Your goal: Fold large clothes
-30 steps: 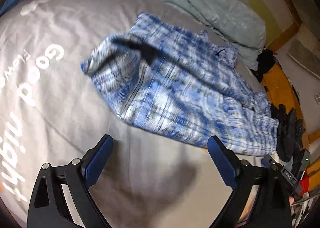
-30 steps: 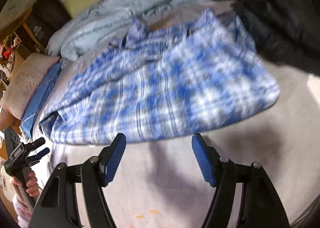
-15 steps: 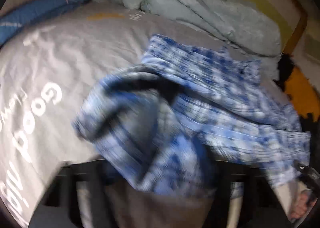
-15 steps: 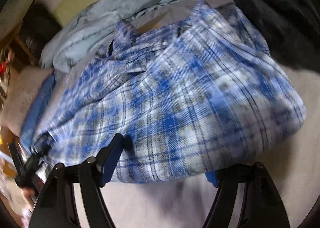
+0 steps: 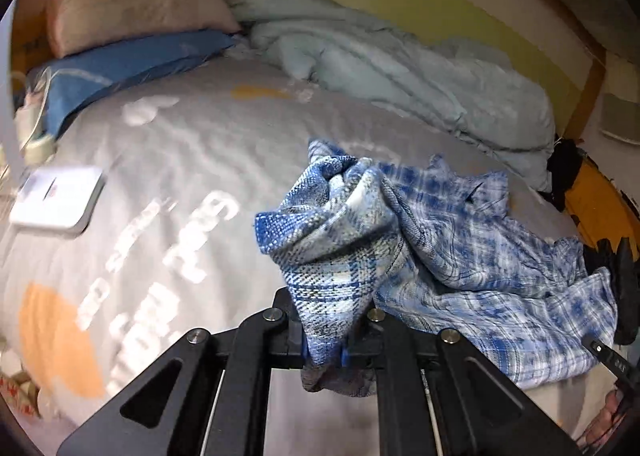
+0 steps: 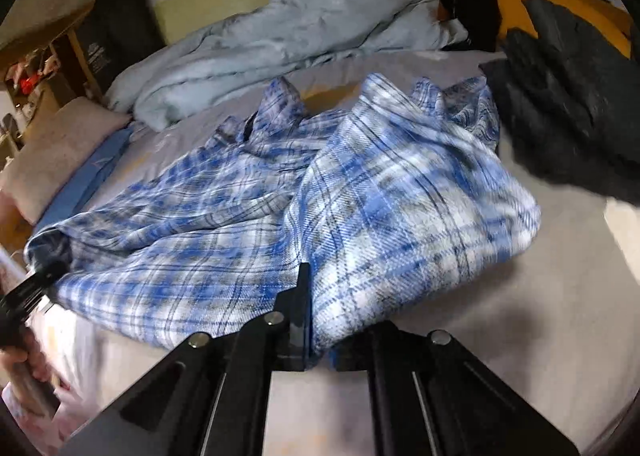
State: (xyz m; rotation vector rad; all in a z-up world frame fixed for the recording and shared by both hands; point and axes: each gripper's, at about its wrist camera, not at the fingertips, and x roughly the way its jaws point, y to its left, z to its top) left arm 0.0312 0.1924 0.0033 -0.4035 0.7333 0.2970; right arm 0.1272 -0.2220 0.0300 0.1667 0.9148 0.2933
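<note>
Both tongs, open before, have just clamped the plaid shirt (image 5: 460,240): left tongs (image 5: 326,352); right tongs (image 6: 316,340).

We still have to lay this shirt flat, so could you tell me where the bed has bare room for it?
The widest free patch is the grey cover left of the plaid shirt, between the white box, the blue pillow and the bunched pale quilt. The right side is crowded: dark clothes lie against the shirt.
</note>
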